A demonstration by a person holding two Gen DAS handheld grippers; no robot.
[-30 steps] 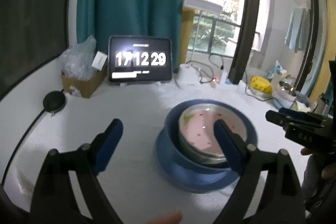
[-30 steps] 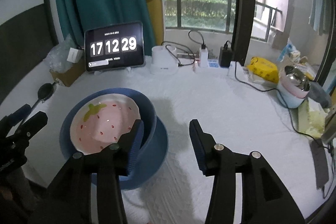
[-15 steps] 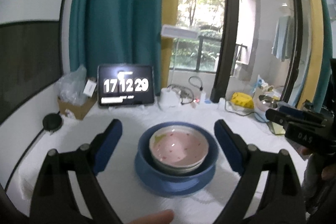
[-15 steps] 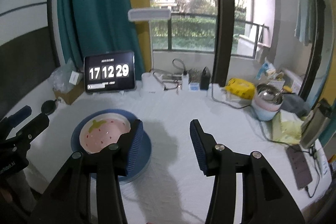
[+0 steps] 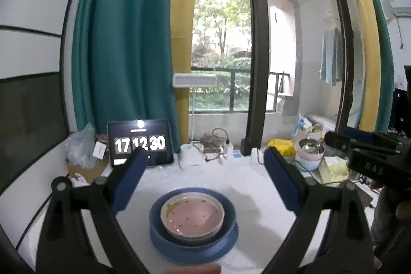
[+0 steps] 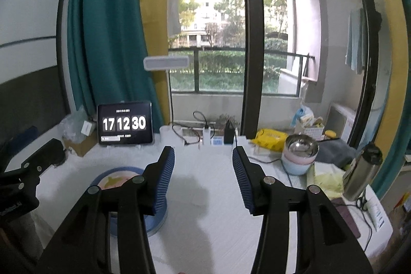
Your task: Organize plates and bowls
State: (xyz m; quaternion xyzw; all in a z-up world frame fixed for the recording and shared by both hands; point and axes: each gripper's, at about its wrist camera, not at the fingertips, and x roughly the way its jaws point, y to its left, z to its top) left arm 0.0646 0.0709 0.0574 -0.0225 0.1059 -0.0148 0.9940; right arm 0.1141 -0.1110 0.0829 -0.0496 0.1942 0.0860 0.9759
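Left wrist view looks down on a white table (image 5: 257, 199) where the crockery sits stacked: a pink bowl (image 5: 192, 215) nested in a blue bowl (image 5: 230, 212), which rests on a blue plate (image 5: 195, 252). The left gripper (image 5: 204, 175) hangs above and short of the stack, its blue pads spread wide with nothing between them. At the right edge the right gripper (image 5: 331, 139) shows side-on, well apart from the stack.

From the right wrist, the right gripper (image 6: 203, 175) has its jaws parted and empty over bare tablecloth, and the stack lies low on the left, partly hidden behind the left finger (image 6: 163, 177). A clock tablet (image 6: 125, 123) reading 17 12 30 stands at the back by the teal curtain (image 6: 110, 25). A pastel pot (image 6: 299, 154) and a steel flask (image 6: 362, 171) stand off to the right.
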